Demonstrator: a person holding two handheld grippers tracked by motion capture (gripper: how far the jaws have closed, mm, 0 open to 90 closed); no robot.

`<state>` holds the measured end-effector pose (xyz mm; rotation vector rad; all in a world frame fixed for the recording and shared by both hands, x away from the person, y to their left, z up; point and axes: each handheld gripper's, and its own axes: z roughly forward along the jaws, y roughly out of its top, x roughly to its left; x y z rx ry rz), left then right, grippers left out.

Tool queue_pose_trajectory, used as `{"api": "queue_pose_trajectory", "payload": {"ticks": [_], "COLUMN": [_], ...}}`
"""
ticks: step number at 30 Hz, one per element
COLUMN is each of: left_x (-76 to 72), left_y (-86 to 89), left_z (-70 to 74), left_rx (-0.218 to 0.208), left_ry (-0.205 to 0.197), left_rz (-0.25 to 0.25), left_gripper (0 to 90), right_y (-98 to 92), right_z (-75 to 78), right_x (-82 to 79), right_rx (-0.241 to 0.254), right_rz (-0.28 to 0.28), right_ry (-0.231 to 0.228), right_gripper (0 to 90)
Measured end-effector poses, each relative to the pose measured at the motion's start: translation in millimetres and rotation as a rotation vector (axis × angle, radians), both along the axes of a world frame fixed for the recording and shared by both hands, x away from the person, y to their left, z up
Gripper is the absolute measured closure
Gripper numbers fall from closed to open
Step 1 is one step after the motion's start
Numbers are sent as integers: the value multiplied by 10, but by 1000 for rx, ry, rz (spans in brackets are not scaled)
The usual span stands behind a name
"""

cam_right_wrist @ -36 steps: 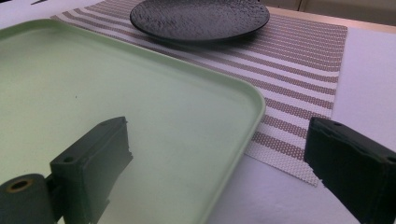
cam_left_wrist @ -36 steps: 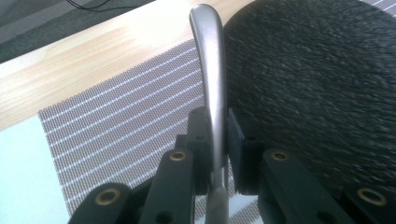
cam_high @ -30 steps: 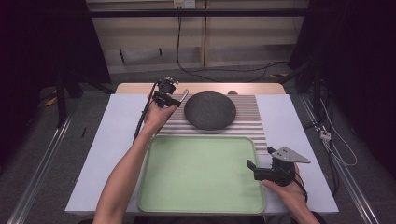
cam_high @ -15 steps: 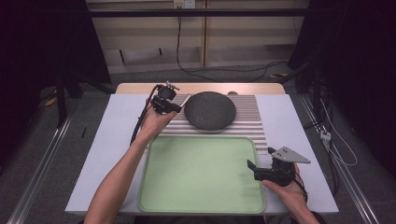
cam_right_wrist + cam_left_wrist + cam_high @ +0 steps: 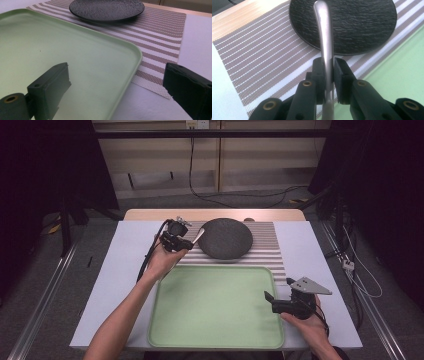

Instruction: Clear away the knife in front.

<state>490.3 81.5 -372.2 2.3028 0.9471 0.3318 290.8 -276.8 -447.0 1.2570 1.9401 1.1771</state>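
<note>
Clamped between the narrowly parted jaws of the left gripper (image 5: 329, 75) is a metal handle (image 5: 324, 37), whose rounded end is seen over the near edge of the dark plate (image 5: 362, 25). Its working end is hidden below the jaws, so the utensil cannot be told. In the high view, the left gripper (image 5: 186, 241) is held just left of the plate (image 5: 225, 237), above the striped mat (image 5: 265, 245). Nothing is gripped by the right gripper (image 5: 117, 82), whose jaws are spread wide across the right rim of the green tray (image 5: 130, 62).
</note>
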Motion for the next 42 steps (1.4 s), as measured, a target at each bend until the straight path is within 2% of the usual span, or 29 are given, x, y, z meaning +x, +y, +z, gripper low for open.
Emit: {"api": "queue_pose_trajectory", "payload": {"ticks": [2,5,7,8,14,17,19,24,32,38,42], "left_x": [-46,-100,-138,-160,-262,-328,-372,-466,-617,-730,-807], "left_y": [-19,-39,-35,-36,10,13,15,14,28,59,108], "left_z": [24,61,96,110,159,132,105,60,79,-10,-63], "left_rx": [-14,7,-2,12,1,17,27,29,30,38,45], "left_ry": [22,2,8,4,7,9,17,23,13,33,30], "left_rz": [-27,-25,-32,-33,-24,-16,-29,-47,-61,-77,-85], "left_gripper": [798,797,798,797,797,797,797,797,797,797,797], "right_y": [3,8,8,7,10,11,13,14,15,15,19], "right_z": [0,0,1,1,0,1,1,1,-1,-7,-5], "right_x": [-1,1,-2,-1,0,1,0,1,4,13,10], "right_rx": [0,1,0,-1,-3,-3,-2,-4,-4,-8,-7], "right_rz": [-1,-2,-2,-1,1,0,-2,-1,2,4,3], "right_ry": [-1,0,0,-1,-1,0,2,3,4,9,12], "right_gripper": [68,69,69,69,69,69,69,69,68,68,67]}}
